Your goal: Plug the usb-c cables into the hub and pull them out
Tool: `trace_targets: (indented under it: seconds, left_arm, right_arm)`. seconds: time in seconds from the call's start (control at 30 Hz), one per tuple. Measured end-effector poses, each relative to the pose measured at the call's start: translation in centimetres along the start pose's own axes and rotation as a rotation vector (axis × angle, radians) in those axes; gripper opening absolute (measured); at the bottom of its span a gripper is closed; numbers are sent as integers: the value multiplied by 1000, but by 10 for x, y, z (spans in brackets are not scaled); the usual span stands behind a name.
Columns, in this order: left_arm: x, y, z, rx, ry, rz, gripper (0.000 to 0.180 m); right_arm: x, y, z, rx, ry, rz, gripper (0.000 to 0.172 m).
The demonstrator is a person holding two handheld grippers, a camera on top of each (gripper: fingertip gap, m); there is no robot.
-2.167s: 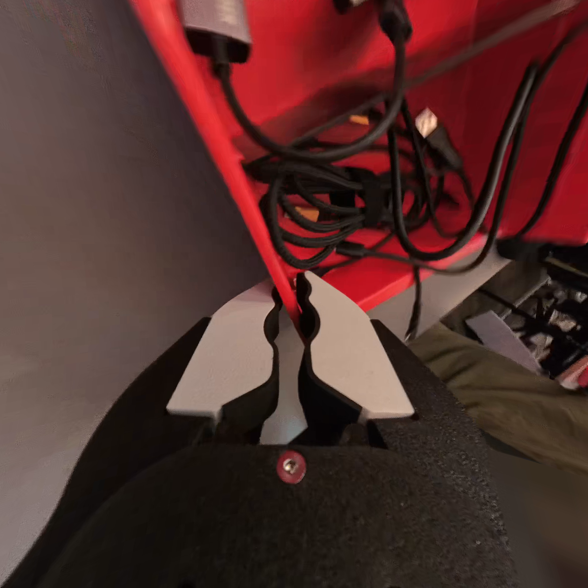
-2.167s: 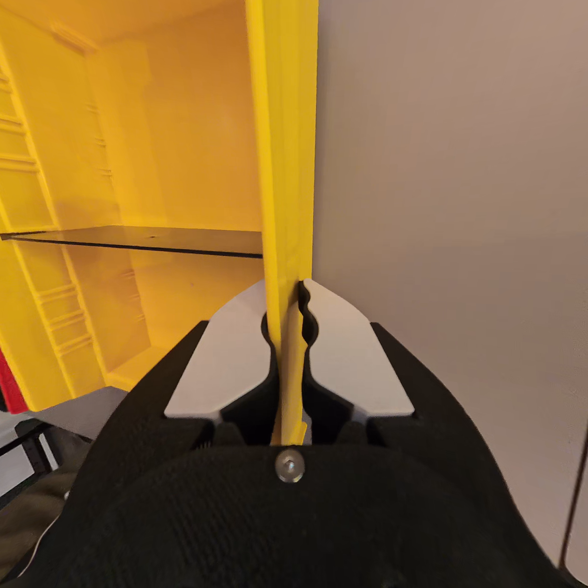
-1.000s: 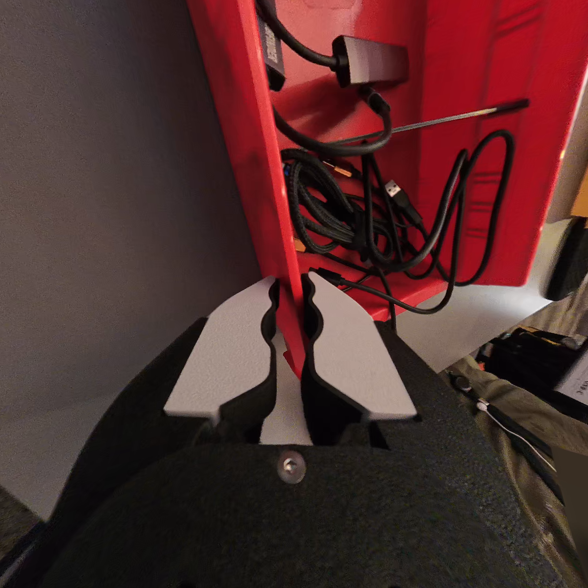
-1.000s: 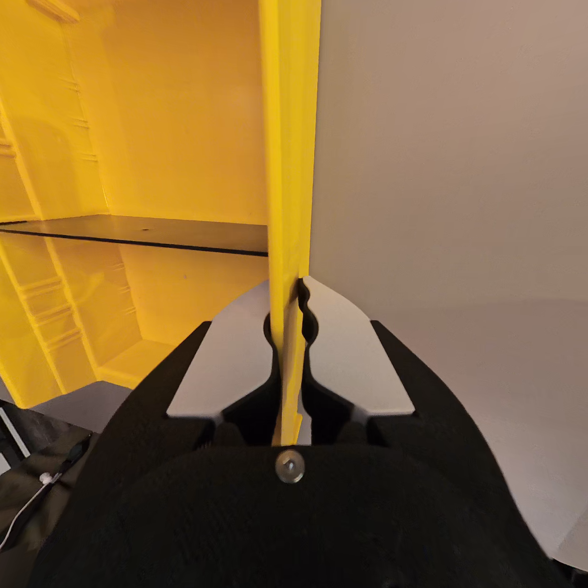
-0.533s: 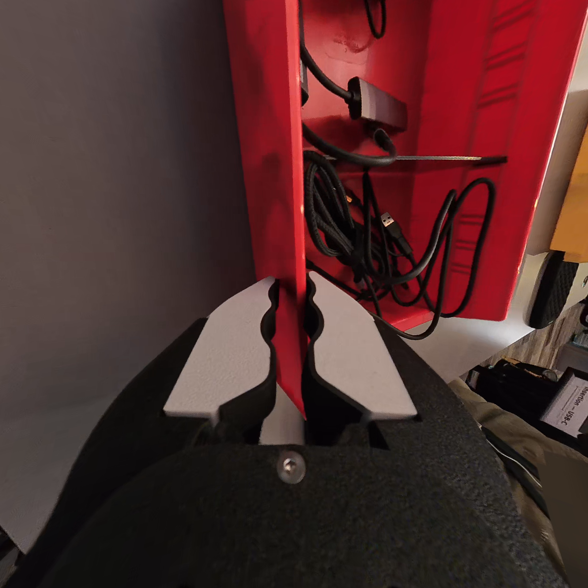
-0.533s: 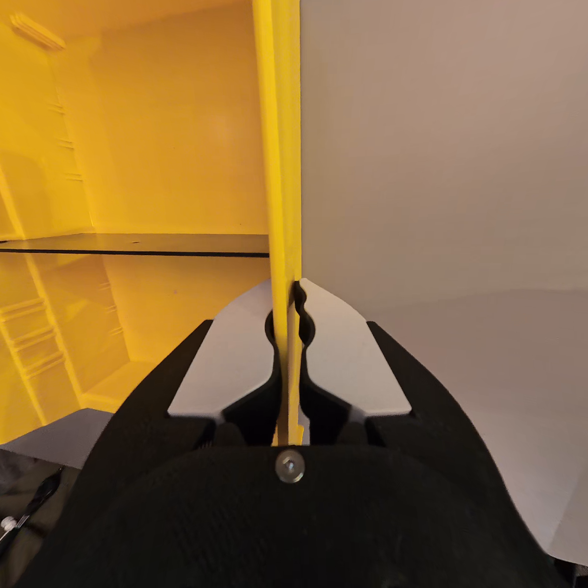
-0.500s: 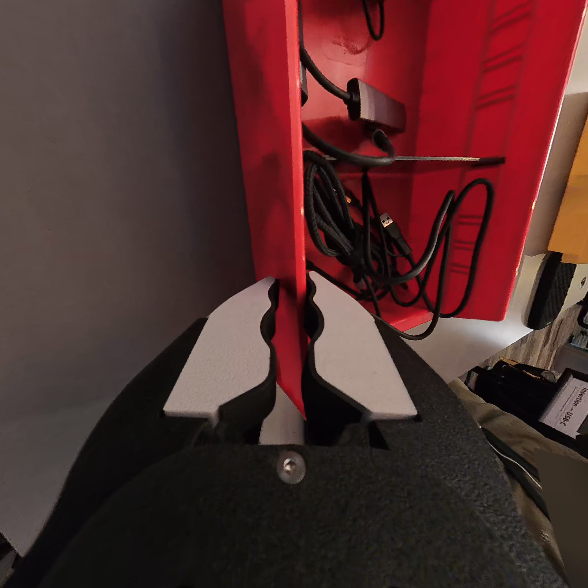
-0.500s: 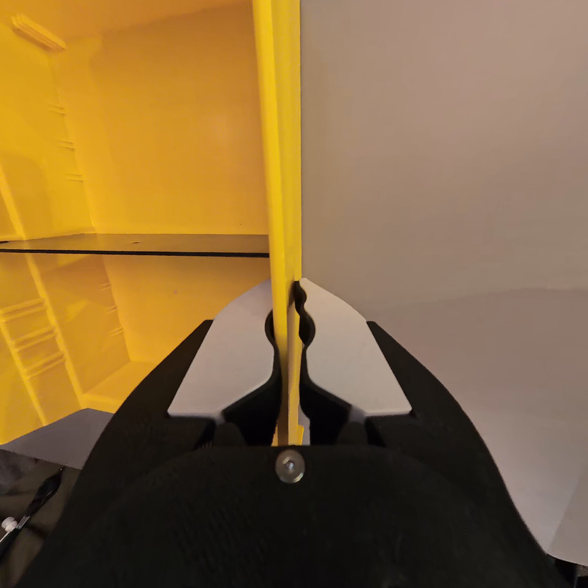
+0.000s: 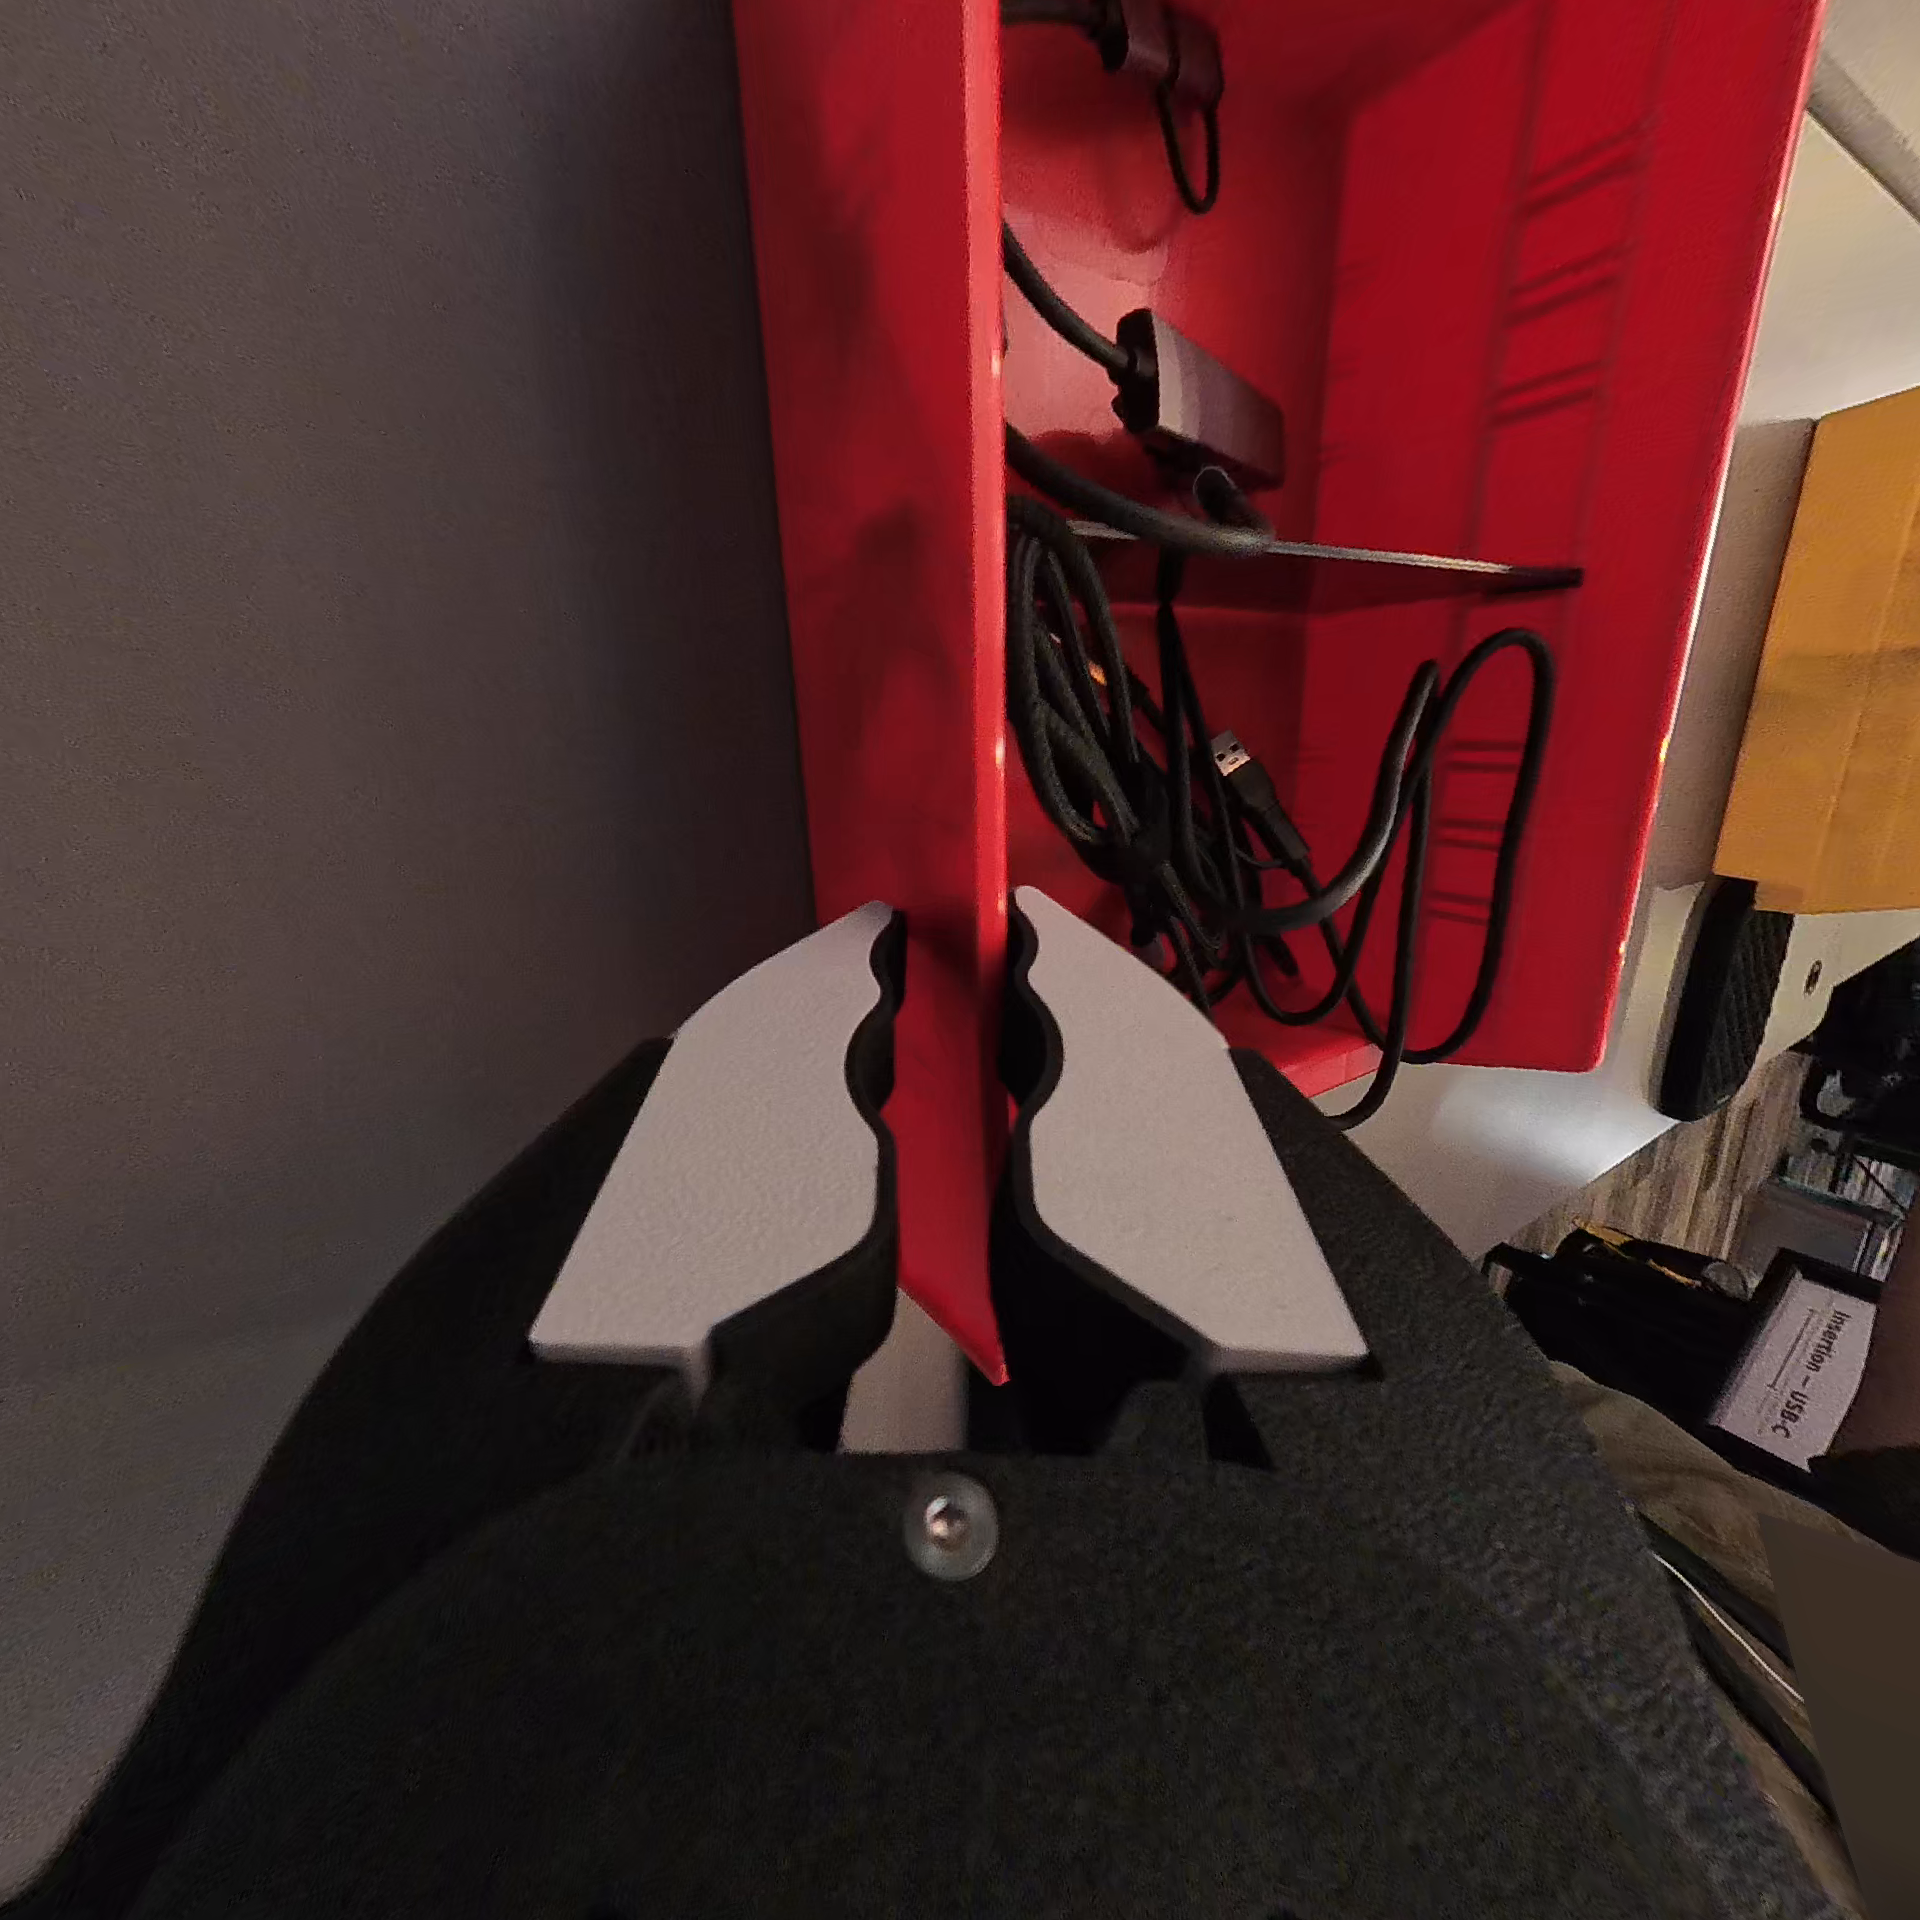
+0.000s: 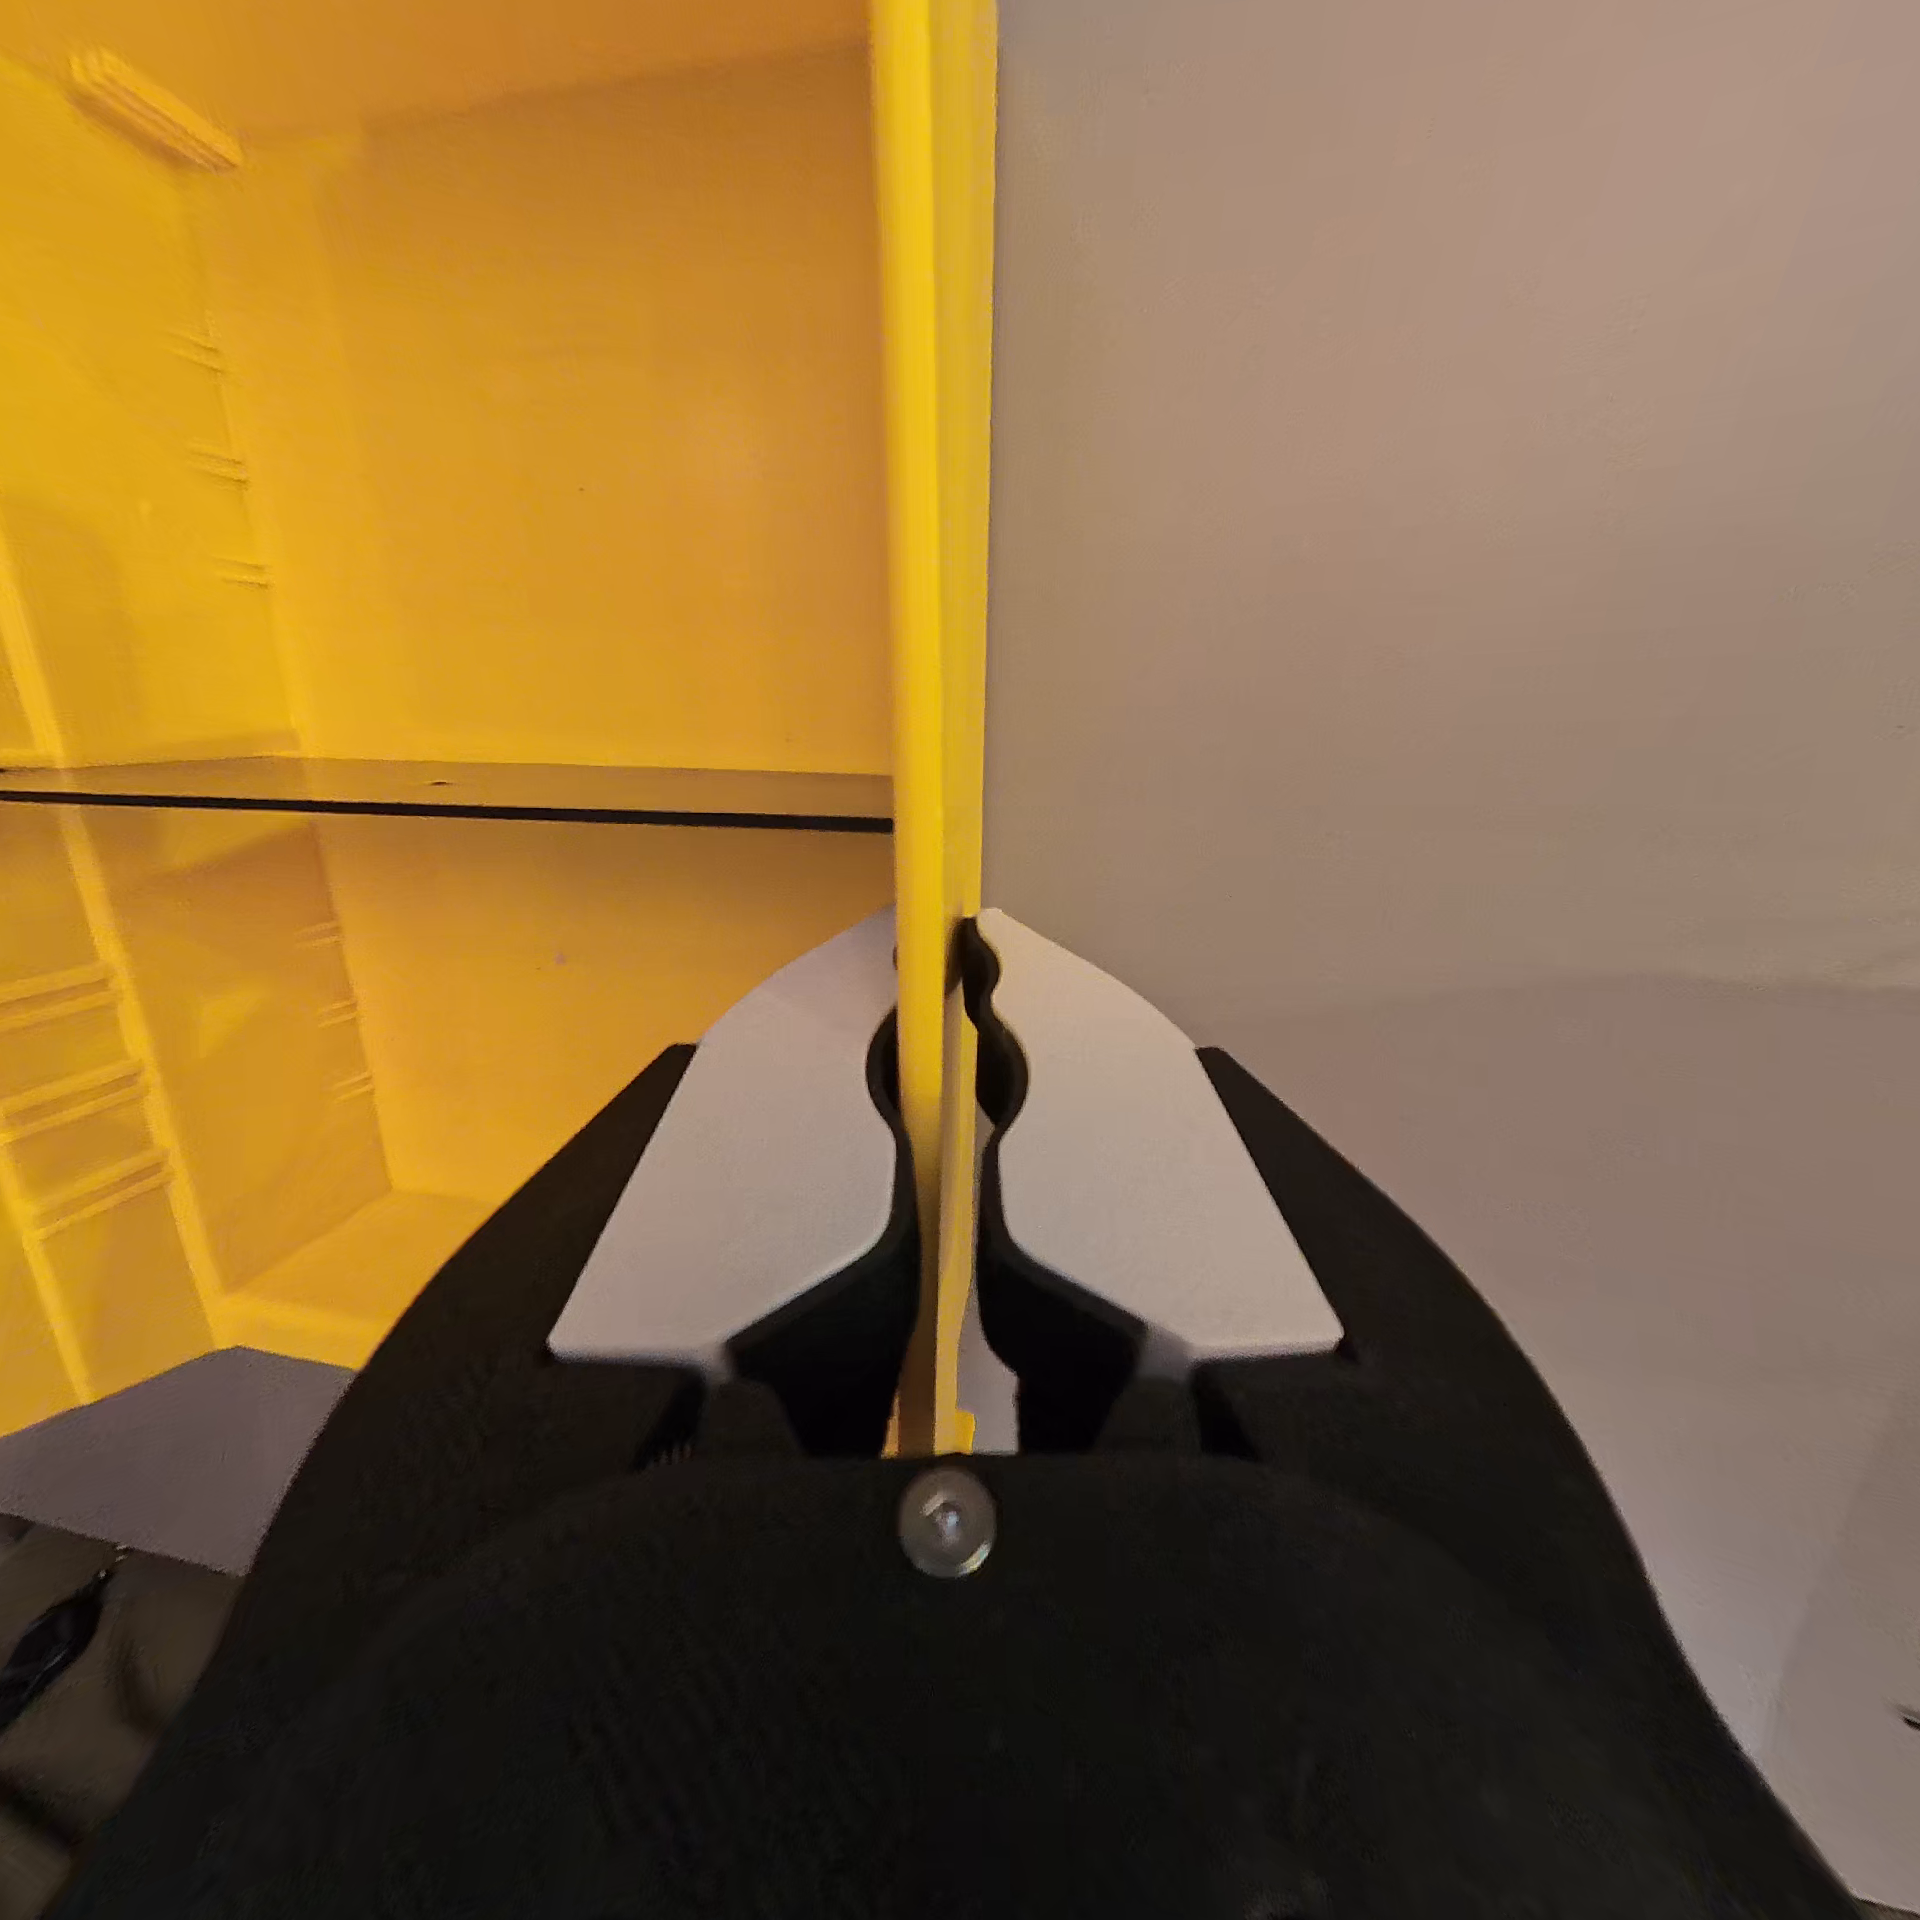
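Left wrist view: left gripper (image 9: 954, 920) has its jaws narrow, clamped on the side wall of a red bin (image 9: 883, 520), one pad on the outer face and one on the inner face.
Red bin contents: a grey hub (image 9: 1210, 410) lies in the far compartment with a black lead plugged into its end; a dark divider (image 9: 1351, 561) crosses the bin just below it.
Cables: a tangle of black usb-c cables (image 9: 1122, 810) fills the near compartment against the gripped wall, one silver plug (image 9: 1231, 750) sticking up free; one loop hangs over the bin's near edge onto the white bench (image 9: 1507, 1122).
Right wrist view: right gripper (image 10: 935, 925) has its jaws nearly closed, pinching the thin side wall of a yellow bin (image 10: 935, 416).
Yellow bin: a dark divider (image 10: 468, 790) splits its interior.
Surroundings: plain grey wall (image 9: 364, 520) behind the red bin; pale wall (image 10: 1455, 520) to the right of the yellow bin.
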State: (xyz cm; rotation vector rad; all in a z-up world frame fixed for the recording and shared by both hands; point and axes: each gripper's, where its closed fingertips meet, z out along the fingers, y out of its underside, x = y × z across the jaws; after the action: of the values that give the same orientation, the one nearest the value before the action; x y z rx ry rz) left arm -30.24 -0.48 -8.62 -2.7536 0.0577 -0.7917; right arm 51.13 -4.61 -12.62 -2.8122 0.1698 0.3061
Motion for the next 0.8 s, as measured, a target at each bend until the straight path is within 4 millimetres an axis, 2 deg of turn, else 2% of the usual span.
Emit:
trace_targets:
  seconds: [0.1,0.17,0.27,0.33,0.4,0.47,0.53,0.6,0.63,0.7,0.8]
  left_arm:
    - [3,-1,-3,36,34,29,15]
    - [8,-5,-13,99,95,32,16]
    - [13,-16,-55,235,203,22,11]
    - [9,-24,-101,298,198,16,11]
    - [10,-36,-162,389,126,61,13]
    - [24,-52,-231,499,22,144,19]
    - [51,-65,-300,600,-77,216,25]
    - [89,-76,-360,701,-135,275,41]
    - [112,-80,-385,743,-145,300,49]
    - [159,-87,-421,802,-150,353,65]
    - [227,-96,-456,866,-224,474,76]
  right_arm:
    - [1,-2,-3,29,21,-49,7]
    - [-2,-10,-9,98,7,-65,11]
    - [-8,-25,-38,234,-39,-81,18]
    - [-4,-37,-76,331,-22,-99,27]
    - [5,-52,-130,438,57,-134,31]
    - [11,-71,-202,573,174,-179,32]
    - [5,-88,-283,731,287,-212,37]
    - [-11,-100,-364,897,369,-229,37]
    - [-22,-104,-401,975,396,-233,37]
    - [-50,-109,-464,1106,409,-242,41]
    - [-102,-114,-529,1247,370,-258,46]
